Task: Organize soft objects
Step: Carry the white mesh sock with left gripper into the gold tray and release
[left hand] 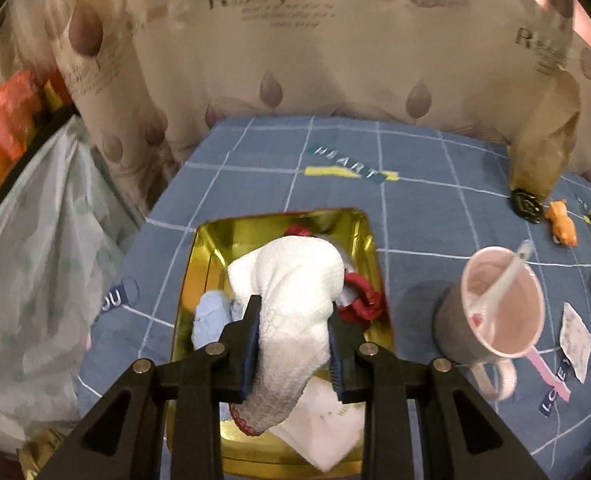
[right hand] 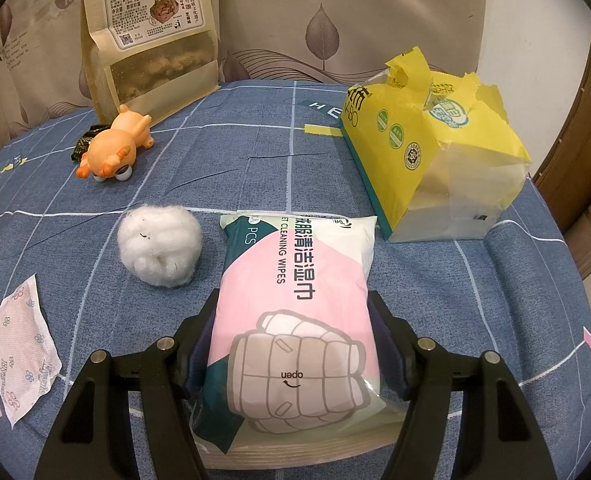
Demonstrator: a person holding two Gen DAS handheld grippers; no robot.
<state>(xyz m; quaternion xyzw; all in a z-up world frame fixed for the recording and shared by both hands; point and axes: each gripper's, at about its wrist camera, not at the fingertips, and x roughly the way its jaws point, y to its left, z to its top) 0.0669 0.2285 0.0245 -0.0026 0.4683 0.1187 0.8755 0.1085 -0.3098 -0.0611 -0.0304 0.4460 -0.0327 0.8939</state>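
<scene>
My left gripper [left hand: 294,320] is shut on a white towel [left hand: 295,292] and holds it over a gold tray [left hand: 207,240]. In the tray lie a light blue cloth [left hand: 211,320], a red cloth [left hand: 363,296] and a white packet [left hand: 327,428]. My right gripper [right hand: 293,312] is shut on a pink and white pack of cleaning wipes [right hand: 295,320], low over the blue checked cloth [right hand: 415,280]. A white cotton ball [right hand: 160,246] lies just left of the pack. An orange squeeze toy [right hand: 113,146] lies further back left.
A pink mug [left hand: 491,312] with a spoon stands right of the tray. A yellow tissue pack [right hand: 435,148] sits back right. A brown snack bag [right hand: 151,32] leans on the curtain. A small patterned sachet [right hand: 21,344] lies at the left. A plastic bag [left hand: 35,272] hangs beside the table.
</scene>
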